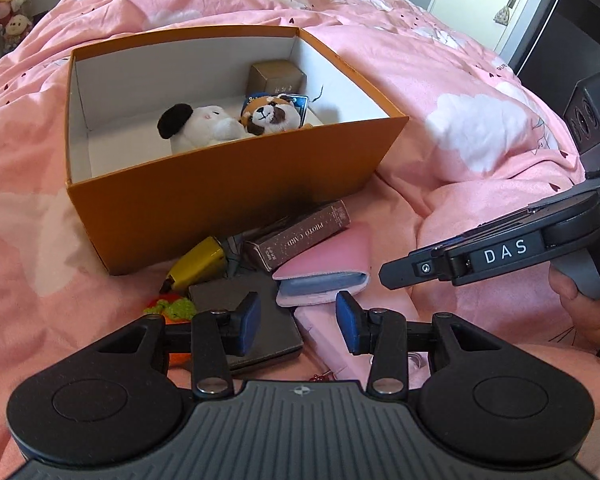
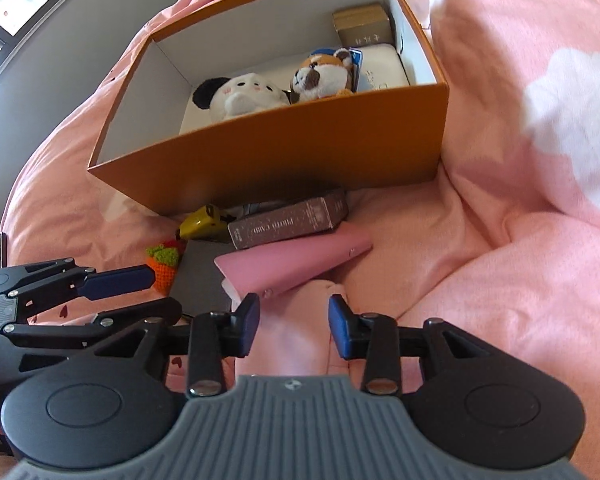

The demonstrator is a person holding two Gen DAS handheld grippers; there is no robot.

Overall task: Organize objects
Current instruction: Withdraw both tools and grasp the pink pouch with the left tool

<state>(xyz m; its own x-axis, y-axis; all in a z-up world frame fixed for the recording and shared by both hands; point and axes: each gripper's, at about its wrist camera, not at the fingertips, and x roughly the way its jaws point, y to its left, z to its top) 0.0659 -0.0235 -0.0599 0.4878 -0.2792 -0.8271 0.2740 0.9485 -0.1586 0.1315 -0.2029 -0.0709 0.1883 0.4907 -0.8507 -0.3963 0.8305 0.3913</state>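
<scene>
An orange box [image 1: 220, 200] stands on the pink bed [image 1: 440, 60], with a white plush [image 1: 204, 124], a brown plush [image 1: 270, 114] and a small brown carton [image 1: 276, 74] inside. Near its front wall lie a photo card box [image 1: 300, 236], a yellow item [image 1: 198, 264] and a pink pouch [image 1: 332, 264]. The left claw [image 1: 298, 320] and the right claw [image 2: 294, 326] are both partly open and hold nothing
</scene>
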